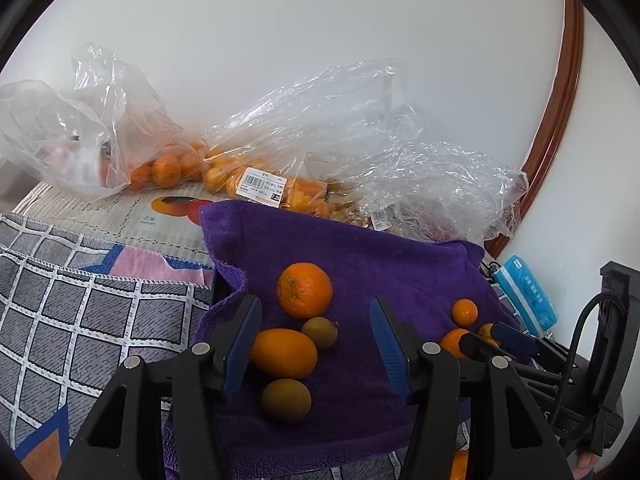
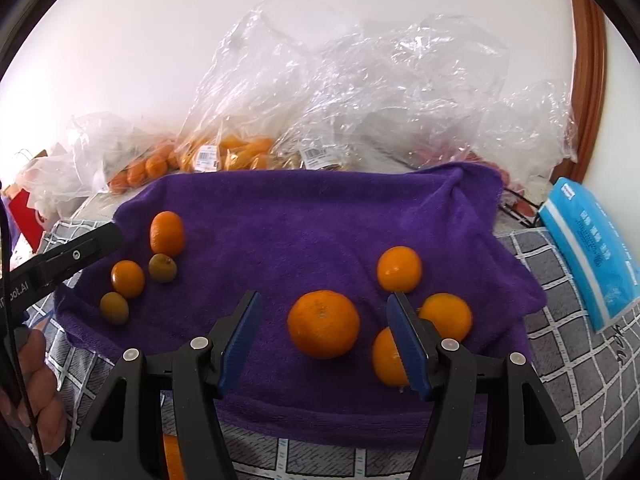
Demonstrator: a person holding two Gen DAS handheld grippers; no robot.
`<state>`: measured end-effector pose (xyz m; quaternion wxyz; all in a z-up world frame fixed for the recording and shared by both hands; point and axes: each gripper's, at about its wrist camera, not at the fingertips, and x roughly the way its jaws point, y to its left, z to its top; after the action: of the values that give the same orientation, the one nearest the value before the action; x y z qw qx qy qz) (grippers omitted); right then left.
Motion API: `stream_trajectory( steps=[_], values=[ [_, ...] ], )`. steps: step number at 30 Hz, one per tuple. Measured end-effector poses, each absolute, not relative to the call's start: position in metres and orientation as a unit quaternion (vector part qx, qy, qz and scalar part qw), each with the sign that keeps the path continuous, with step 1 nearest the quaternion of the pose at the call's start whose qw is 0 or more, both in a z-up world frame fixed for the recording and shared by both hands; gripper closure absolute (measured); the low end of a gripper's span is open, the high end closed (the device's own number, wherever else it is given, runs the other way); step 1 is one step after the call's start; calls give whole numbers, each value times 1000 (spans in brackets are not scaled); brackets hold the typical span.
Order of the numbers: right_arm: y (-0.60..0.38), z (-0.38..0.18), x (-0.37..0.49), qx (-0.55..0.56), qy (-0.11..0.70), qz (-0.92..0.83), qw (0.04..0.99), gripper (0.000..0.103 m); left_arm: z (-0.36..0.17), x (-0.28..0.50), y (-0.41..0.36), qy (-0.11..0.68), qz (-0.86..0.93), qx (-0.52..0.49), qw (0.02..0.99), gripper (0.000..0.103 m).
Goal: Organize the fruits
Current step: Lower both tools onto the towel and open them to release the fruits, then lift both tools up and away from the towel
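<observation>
The fruits lie in two little groups on a purple towel (image 2: 320, 216), and the job looks to be partly done. In the right wrist view the right gripper (image 2: 322, 330) hangs over the towel with its jaws apart and nothing pinched; a big mandarin (image 2: 323, 324) sits loose between the blue pads, not touched by them. Three more orange fruits lie close by: one at 1 o'clock from it (image 2: 399, 269), one at 3 o'clock (image 2: 447, 316), and one at 4 o'clock, half hidden behind the right pad (image 2: 385, 358). To do this step well, I think the tongs should go up first, so the pads do not bump the mandarin and roll it off. In the left wrist view the left gripper (image 1: 316, 338) is also let go, holding nothing, with its own group under it: a round orange (image 1: 305, 290) at 12 o'clock, a long orange fruit (image 1: 285, 354) by the left pad, and two small greenish-brown fruits (image 1: 320, 333) (image 1: 286, 400). Only the left view shows the picture of fruit on the mat (image 1: 176, 210) behind the towel. Only the right view shows the person's hand (image 2: 38, 392) and all four orange fruits of the right group; both show the clear bags of fruit (image 2: 224, 152) and the blue tissue pack (image 2: 588, 248)
</observation>
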<state>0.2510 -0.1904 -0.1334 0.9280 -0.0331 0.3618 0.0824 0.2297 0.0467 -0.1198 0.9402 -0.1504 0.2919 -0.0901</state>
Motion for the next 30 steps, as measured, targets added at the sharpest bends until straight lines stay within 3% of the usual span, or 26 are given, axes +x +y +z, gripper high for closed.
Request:
stream_trajectory(
  steps=[10,12,15,30],
  values=[
    [-203,-124,248,-24,359,76,930,34,-114,225,52,279,-49,-166,945,49],
    [-205,-124,247,-14,361,83,929,34,-114,225,52,285,-35,-165,943,39],
    [-205,-122,245,-9,353,88,931,34,-111,219,53,263,-42,-165,950,36],
    [-203,-112,240,-8,333,64,941,34,-102,210,52,226,-44,-159,960,36]
  ],
)
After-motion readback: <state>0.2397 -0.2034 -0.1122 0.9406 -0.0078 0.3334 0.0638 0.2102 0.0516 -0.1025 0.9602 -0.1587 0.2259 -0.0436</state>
